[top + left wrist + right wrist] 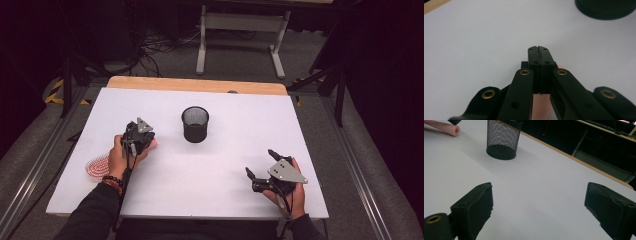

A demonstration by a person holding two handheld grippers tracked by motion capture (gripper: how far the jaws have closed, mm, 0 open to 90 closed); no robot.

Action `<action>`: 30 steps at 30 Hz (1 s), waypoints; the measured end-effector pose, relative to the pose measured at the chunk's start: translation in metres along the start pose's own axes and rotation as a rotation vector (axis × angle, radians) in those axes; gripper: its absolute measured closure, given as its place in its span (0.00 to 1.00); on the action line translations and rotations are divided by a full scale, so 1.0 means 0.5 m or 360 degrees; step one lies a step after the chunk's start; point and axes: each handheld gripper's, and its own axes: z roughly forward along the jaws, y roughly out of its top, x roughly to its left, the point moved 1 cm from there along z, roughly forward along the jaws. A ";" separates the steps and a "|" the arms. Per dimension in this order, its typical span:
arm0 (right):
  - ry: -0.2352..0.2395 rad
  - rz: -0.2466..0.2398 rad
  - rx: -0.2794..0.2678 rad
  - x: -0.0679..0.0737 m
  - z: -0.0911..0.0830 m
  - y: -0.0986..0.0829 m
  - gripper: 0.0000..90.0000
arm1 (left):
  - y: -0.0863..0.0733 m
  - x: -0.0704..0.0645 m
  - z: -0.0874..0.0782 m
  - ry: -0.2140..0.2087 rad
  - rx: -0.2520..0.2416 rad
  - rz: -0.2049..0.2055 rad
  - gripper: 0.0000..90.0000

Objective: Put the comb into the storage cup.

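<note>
- High view: the left gripper sits over the pink handle of a hairbrush, whose red bristled head lies near the left edge of the white table. The black mesh cup stands upright towards the middle of the table, nearer the far edge, just beside and to the right of the left gripper. My judgement is that the brush is meant for the cup; it still lies on the table, so lifting and dropping it in are both left to do.
- High view: the right gripper rests near the near right corner, jaws spread wide and holding nothing, well apart from the cup. The table between it and the cup is bare, so there is open room on that side. The brush head lies close to the left edge, which leaves little margin there.
- Left gripper view: the jaws stand pressed together at the tips, and pink handle shows beneath and behind them at the bottom. I cannot tell whether they pinch the handle or merely rest closed above it. The cup's base is at the top right, with bare table in between.
- Right gripper view: both jaws stand far apart with nothing between them. The cup stands ahead, the handle's pink end to its left, and the wooden far edge runs beyond.
</note>
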 end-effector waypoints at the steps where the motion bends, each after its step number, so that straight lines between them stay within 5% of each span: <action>1: 0.0000 -0.0008 0.0004 0.000 0.001 0.000 0.10 | 0.000 0.001 0.000 -0.0004 0.0006 -0.0003 1.00; 8: 0.0011 0.0004 0.0023 -0.001 0.002 -0.002 0.10 | 0.005 -0.006 -0.010 -0.0092 0.0017 0.0007 1.00; 11: 0.0006 0.0009 0.0022 -0.002 0.002 -0.003 0.10 | 0.008 -0.006 -0.010 -0.0091 0.0026 0.0013 1.00; 13: 0.0006 0.0012 0.0030 -0.001 0.003 -0.004 0.10 | 0.010 0.001 0.001 -0.0001 0.0070 0.0021 1.00; 15: 0.0010 0.0005 0.0038 0.001 0.005 -0.004 0.10 | 0.008 0.013 0.008 -0.0044 0.0073 -0.0053 1.00; 21: 0.0031 0.0010 0.0047 -0.001 0.007 -0.007 0.10 | 0.012 0.001 0.003 -0.0045 0.0110 0.0009 1.00; 26: 0.0041 0.0011 0.0034 -0.001 0.003 -0.007 0.10 | 0.014 0.004 -0.006 -0.0139 0.0140 0.0031 1.00; 30: 0.0040 -0.0001 0.0048 0.004 0.005 -0.007 0.10 | 0.005 0.015 0.008 -0.0233 0.0289 0.0022 1.00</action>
